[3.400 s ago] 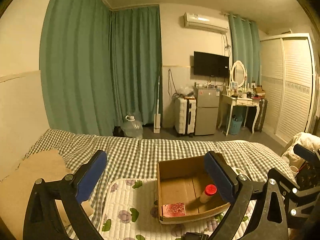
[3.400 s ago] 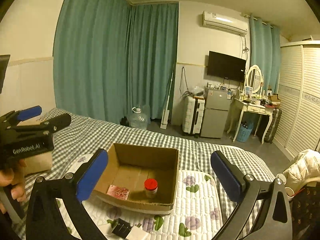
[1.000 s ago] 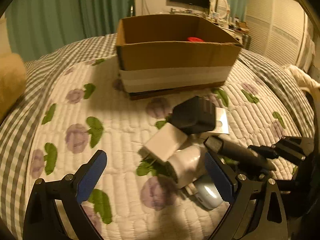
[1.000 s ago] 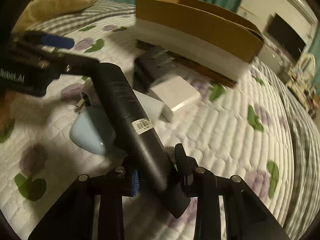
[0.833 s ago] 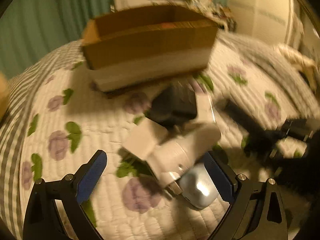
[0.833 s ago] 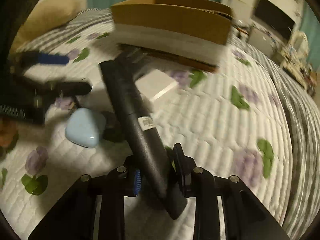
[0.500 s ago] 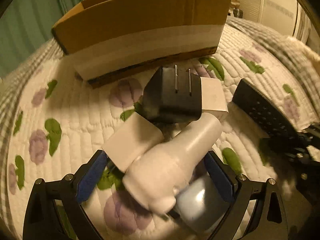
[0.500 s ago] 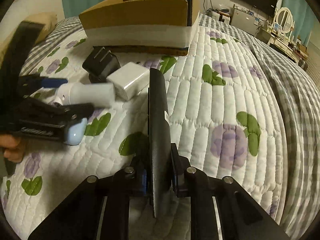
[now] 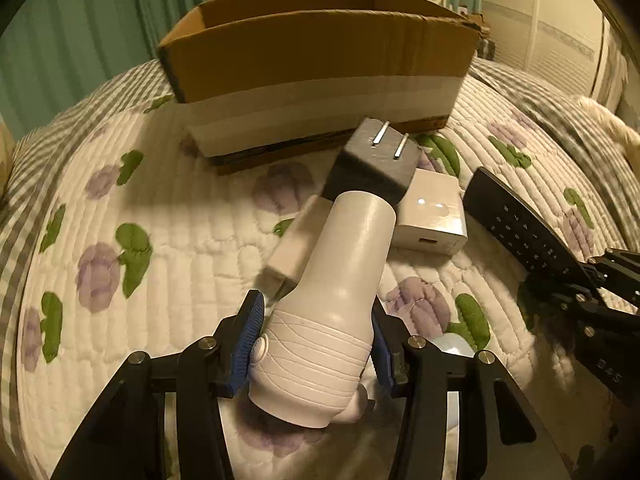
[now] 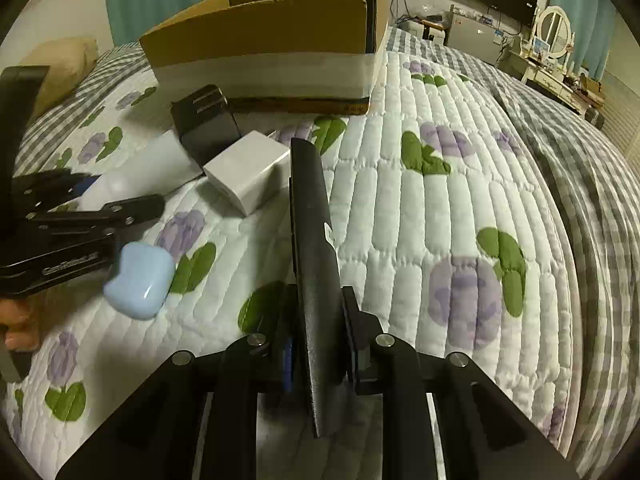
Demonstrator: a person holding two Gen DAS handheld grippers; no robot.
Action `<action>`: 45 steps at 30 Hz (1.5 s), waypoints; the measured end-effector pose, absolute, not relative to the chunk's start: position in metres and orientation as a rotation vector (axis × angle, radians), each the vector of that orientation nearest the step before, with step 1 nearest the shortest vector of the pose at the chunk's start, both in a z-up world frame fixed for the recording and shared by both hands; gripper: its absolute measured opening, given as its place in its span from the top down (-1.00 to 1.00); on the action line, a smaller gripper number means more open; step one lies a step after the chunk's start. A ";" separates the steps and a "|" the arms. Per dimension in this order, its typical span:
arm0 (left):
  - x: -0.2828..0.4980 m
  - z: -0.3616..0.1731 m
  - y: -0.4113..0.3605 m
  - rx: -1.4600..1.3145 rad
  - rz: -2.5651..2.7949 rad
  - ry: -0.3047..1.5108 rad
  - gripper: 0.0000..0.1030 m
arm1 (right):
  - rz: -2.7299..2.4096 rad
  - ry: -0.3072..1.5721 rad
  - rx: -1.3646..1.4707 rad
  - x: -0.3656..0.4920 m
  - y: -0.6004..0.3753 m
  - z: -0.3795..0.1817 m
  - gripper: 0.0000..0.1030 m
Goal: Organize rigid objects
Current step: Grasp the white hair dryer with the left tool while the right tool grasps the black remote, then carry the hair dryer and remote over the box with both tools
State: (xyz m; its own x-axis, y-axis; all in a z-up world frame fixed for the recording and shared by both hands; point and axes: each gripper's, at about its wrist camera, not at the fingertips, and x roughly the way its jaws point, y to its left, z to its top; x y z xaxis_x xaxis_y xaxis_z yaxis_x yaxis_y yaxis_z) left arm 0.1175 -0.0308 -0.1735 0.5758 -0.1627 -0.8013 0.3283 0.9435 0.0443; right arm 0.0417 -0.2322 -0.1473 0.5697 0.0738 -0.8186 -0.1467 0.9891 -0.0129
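My left gripper (image 9: 316, 340) is shut on a white bottle-shaped device (image 9: 336, 280), lying along the fingers above the quilt. My right gripper (image 10: 318, 344) is shut on a black remote (image 10: 314, 248), held on edge; it also shows in the left wrist view (image 9: 520, 228). The cardboard box (image 9: 320, 60) stands just beyond on the bed, and in the right wrist view (image 10: 272, 40). A black plug adapter (image 9: 376, 164), a white charger cube (image 9: 432, 216) and a flat white charger (image 9: 292, 248) lie in front of the box. A light blue case (image 10: 140, 276) lies beside the left gripper.
The floral quilted mat (image 10: 440, 200) covers the checked bedspread (image 10: 580, 140). A tan pillow (image 10: 60, 64) lies at the far left. Green curtains, a TV and a dressing table stand beyond the bed.
My left gripper has closed on the white device and lifted its front end. My right gripper still holds the remote, with little movement.
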 end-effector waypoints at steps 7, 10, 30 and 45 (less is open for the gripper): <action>0.101 -0.161 -0.023 0.190 -0.284 0.882 0.03 | 0.113 0.935 -0.070 0.053 -0.225 -0.143 0.58; 0.094 -0.155 -0.019 0.184 -0.285 0.866 0.03 | 0.108 0.940 -0.050 0.052 -0.224 -0.142 0.62; 0.049 -0.082 0.001 0.150 -0.269 0.708 0.03 | 0.142 0.791 0.077 0.004 -0.212 -0.068 0.64; 0.015 0.001 0.015 0.081 -0.245 0.529 0.03 | 0.149 0.580 0.063 -0.039 -0.199 0.029 0.64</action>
State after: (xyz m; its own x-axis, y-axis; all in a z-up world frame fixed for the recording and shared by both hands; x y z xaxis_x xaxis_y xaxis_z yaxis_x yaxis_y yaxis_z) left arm 0.0154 0.0149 0.0014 0.8347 -0.2106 -0.5089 0.2524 0.9675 0.0137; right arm -0.0388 -0.1985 0.0287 0.8259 0.1582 -0.5412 -0.1227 0.9873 0.1014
